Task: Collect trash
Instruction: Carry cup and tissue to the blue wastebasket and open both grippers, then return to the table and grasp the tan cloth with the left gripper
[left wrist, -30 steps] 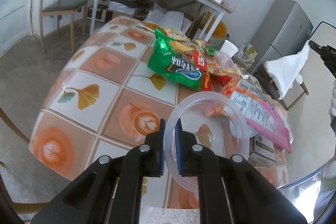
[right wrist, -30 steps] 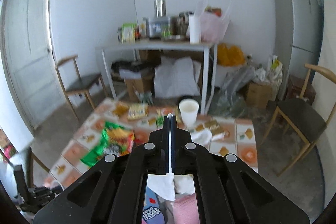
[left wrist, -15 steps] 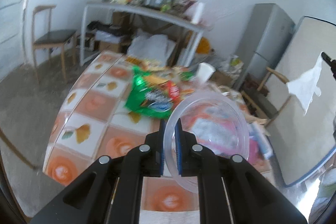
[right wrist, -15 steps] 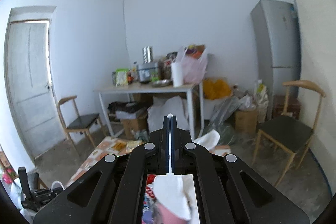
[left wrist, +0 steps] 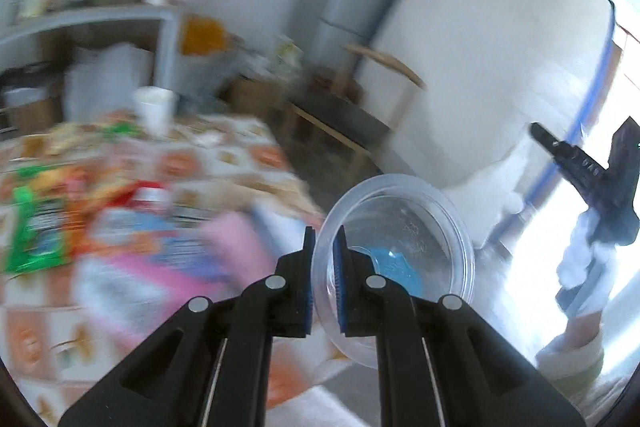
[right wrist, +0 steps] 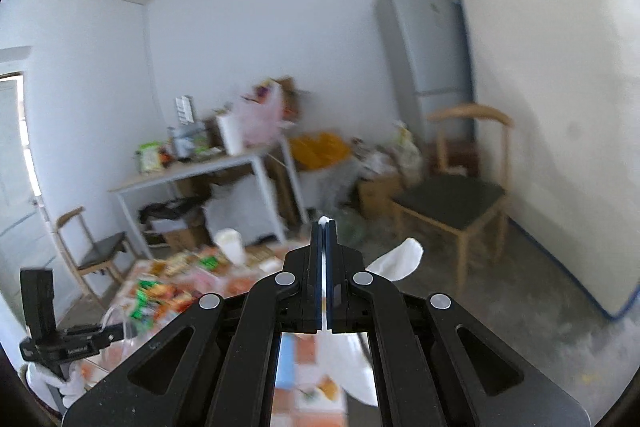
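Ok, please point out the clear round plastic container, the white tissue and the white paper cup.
clear round plastic container (left wrist: pixel 404 227): left wrist view, on its transparent bottom.
white tissue (right wrist: pixel 400 259): right wrist view, on the corner sticking out right of the fingers.
white paper cup (left wrist: pixel 154 107): left wrist view, on its side wall.

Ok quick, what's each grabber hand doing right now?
Left gripper: shut on the rim of the clear plastic bowl.
Right gripper: shut on the white tissue.

Grey fridge (right wrist: pixel 430 67) upper right, wooden chair (right wrist: pixel 460 187) below it, cluttered side table (right wrist: pixel 208 171) centre-left, door (right wrist: pixel 12 163) far left.
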### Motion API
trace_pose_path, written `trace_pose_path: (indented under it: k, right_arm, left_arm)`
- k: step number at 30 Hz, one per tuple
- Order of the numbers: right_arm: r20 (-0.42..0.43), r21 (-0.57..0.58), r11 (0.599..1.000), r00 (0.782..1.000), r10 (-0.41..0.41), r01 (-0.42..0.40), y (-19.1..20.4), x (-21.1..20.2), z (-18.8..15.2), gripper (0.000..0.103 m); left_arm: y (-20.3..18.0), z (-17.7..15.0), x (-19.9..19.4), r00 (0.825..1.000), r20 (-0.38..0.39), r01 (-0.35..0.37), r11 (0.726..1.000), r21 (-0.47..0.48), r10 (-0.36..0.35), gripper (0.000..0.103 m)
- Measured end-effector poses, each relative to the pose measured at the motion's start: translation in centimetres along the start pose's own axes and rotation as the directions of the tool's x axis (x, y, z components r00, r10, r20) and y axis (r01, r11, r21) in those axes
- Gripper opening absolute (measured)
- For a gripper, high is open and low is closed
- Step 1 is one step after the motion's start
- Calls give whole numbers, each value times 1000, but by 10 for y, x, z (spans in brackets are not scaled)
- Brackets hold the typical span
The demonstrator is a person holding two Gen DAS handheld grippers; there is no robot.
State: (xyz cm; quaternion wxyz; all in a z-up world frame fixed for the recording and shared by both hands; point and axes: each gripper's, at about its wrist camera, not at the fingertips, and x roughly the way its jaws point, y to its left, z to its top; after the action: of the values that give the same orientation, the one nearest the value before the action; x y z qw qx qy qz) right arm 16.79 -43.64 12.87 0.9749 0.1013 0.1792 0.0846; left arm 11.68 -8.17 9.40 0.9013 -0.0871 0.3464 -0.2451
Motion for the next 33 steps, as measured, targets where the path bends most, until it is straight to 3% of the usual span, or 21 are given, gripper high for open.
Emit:
trace_pose_path:
  k: [6,13,18,19,20,21,22,23,25,29,33]
  right_arm:
    - [-138,68,990,984,-112,122,-59,29,-40,0]
    - [-292,189,951,939,-182,243,-138,77,-86,0]
    - [-378,237,916,900,-219,323,-184,113,-111,2]
    - [-396,242,914,893,-213,325,-192,120,-116,6]
    - [-422,243,909,881,-215,338,-201,128,-124,6]
    - [-445,241,907,870,-213,345,-207,133,-130,17]
    - [-470,232,903,854,-223,363,-214,141,-138,26]
    - [-479,222,898,845,-240,380,-218,136,-144,29]
    - [-491,218,893,835,-248,394,-222,135,-153,29]
    - [-474,252,891,851,-227,378,-221,116,-159,30]
    - [-441,287,900,879,-180,328,-207,103,-155,34]
  left_arm:
    - [-81,5,127,983,-177,69,994,88,-53,8]
    - [-147,-23,276,916,-402,62,992,112,-12,8]
    - [-175,-41,353,877,-478,11,991,133,55,8]
    - [-179,-45,369,871,-488,6,993,119,53,10]
    - [-182,-49,380,869,-493,7,994,110,49,19]
    - [-183,-52,385,868,-495,11,994,110,45,28]
    - [-189,-54,392,870,-491,12,992,122,50,44]
    - [-187,-52,396,877,-477,10,991,133,55,50]
    - [-196,-52,390,898,-437,26,987,157,45,55]
    - [-197,-41,364,924,-383,69,986,153,-5,57]
    - [-182,-29,319,930,-358,136,985,107,-89,58]
